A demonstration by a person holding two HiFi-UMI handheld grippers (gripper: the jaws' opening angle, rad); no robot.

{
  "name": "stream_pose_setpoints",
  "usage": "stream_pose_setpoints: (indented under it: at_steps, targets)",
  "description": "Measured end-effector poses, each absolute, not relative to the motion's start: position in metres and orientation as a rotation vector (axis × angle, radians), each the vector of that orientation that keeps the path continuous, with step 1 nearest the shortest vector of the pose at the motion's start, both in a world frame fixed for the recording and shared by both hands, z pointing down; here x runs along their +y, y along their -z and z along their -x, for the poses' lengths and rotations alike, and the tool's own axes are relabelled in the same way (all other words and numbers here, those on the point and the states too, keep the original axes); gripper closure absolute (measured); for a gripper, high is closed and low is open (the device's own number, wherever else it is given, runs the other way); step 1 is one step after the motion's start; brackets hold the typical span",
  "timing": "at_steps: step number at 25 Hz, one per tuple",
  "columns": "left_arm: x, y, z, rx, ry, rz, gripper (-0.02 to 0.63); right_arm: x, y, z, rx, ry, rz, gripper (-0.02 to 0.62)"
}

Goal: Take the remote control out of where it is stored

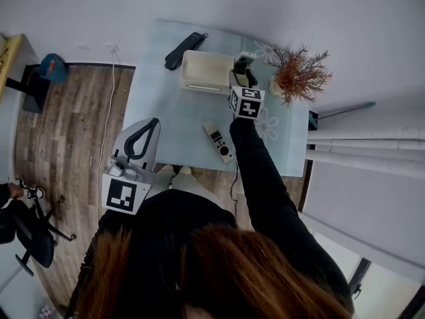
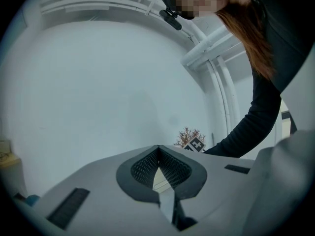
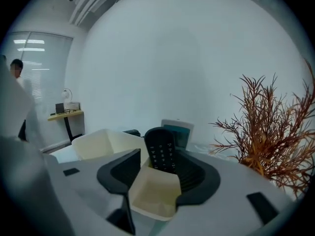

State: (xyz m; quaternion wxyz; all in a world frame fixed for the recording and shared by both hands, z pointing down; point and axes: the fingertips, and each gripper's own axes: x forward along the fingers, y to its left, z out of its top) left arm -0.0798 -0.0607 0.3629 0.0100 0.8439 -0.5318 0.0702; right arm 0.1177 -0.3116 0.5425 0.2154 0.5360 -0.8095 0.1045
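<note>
A cream storage box stands at the back of the pale blue table. In the right gripper view a black remote control stands upright in the box's small end compartment, and a white remote with a screen stands just behind it. My right gripper is open, its jaws either side of the black remote, pads apart from it. From the head view that gripper hangs over the box's right end. My left gripper is shut and empty, off the table's left front corner.
A white remote lies flat on the table near the front edge. A black handset lies behind the box. A dried reddish plant stands close to the right of my right gripper. Wooden floor lies to the left.
</note>
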Motion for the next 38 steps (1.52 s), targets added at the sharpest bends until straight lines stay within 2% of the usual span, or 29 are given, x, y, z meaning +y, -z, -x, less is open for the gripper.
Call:
stream_pose_setpoints:
  at_steps: [5,23,38]
  targets:
    - [-0.06,-0.363,0.082,-1.668,-0.238,-2.631,0.606,-0.32,-0.547,-0.12,-2.231,-0.3,-1.527,0.365]
    - [-0.059,-0.365,0.09,-1.702,-0.262,-2.603,0.607,-0.329,-0.539,-0.121,-2.23,-0.193,-1.556,0.39]
    - [-0.06,-0.362,0.083,-1.664,-0.222,-2.642,0.607,-0.299,-0.444,-0.129,-2.408,-0.021,-1.611,0.393]
